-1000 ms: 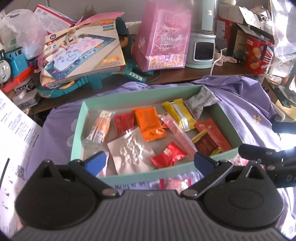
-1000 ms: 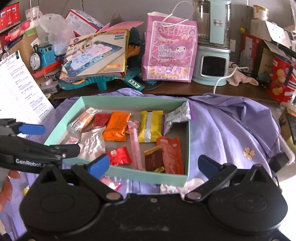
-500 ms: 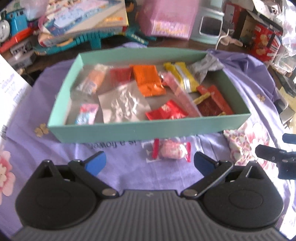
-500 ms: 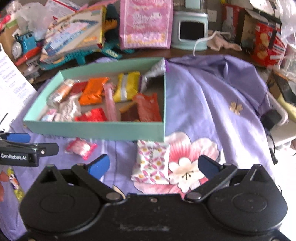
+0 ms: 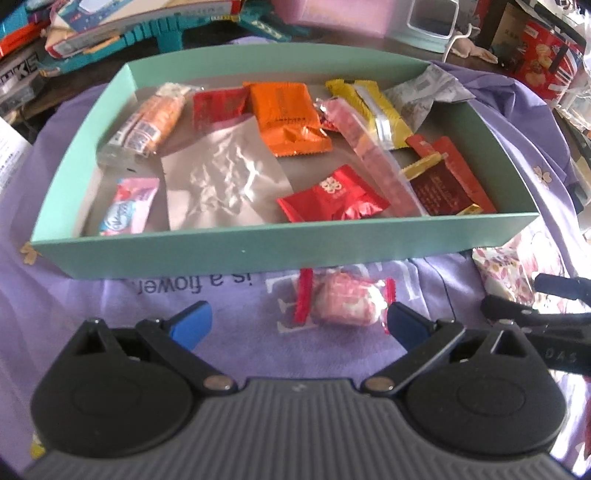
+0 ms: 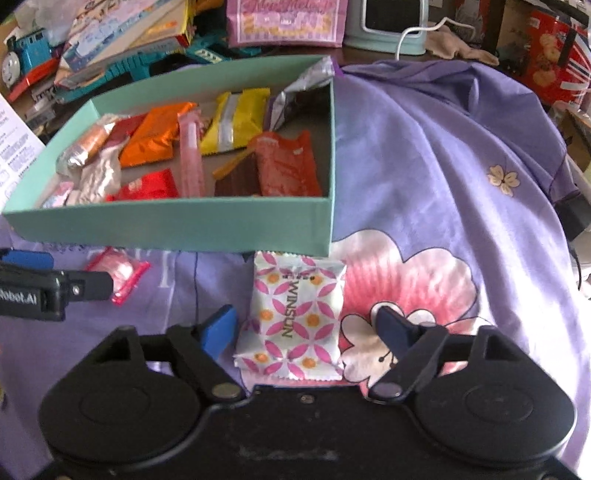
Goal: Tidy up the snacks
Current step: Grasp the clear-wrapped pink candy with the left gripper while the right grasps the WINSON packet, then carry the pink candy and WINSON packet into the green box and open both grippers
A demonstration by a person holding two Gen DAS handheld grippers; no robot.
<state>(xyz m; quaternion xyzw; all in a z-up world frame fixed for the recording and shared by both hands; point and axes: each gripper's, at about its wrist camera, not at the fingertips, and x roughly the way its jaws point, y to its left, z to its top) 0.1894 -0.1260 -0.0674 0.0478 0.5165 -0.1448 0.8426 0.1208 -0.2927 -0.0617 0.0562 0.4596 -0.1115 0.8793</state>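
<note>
A teal box on the purple cloth holds several wrapped snacks. In front of its near wall lies a pink candy with red ends. It sits between the fingers of my open left gripper, closer to the right finger. In the right wrist view, a white packet with a pink pattern lies below the box. My right gripper straddles this packet and its jaws are closing, but the pads stand clear of it. The pink candy and the left gripper's fingertips show at the left.
The purple floral cloth covers the surface and drapes off to the right. Behind the box are stacked books, a toy train, a pink bag, a pale appliance and a red tin.
Both grippers have come down and tilted toward the cloth in front of the box, each over a loose snack. The right gripper's fingers have drawn closer together.
</note>
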